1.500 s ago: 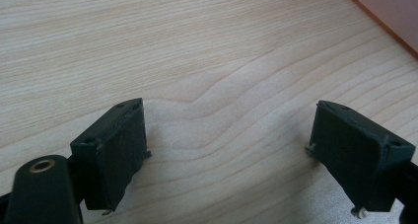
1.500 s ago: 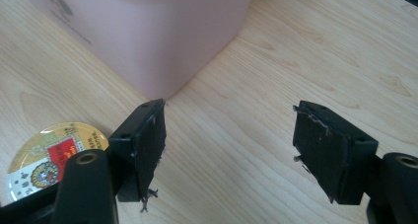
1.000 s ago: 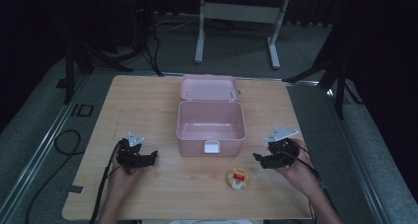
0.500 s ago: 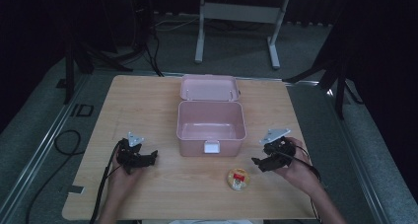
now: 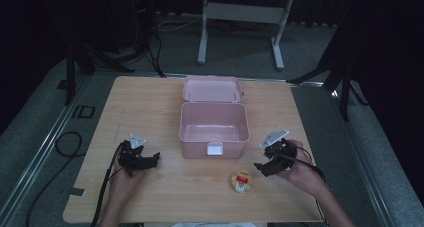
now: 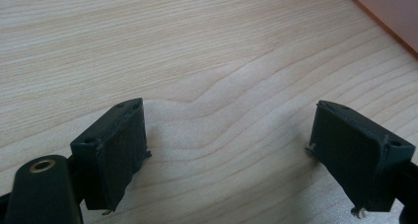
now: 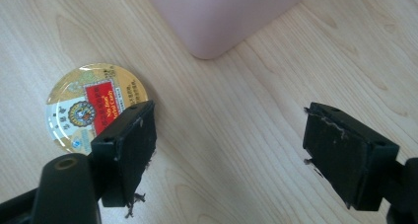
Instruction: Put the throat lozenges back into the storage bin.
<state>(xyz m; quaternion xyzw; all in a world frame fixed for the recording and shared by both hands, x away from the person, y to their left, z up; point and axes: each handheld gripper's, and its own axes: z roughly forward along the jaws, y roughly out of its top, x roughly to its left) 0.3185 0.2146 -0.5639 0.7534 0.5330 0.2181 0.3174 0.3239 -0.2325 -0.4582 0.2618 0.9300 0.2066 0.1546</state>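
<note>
Tabletop [image 5: 150,107], open pink box [image 5: 214,129], 2 grippers, 1 tin.
The box sits mid-tabletop, lid back; left gripper [image 5: 156,158] rests with jaws apart over bare wood; right gripper [image 5: 261,168], jaws just opened and empty, hovers just beside the tin [image 5: 241,181] near the box front.

the round tin's [image 7: 93,105] red label print is too small to read.
</note>
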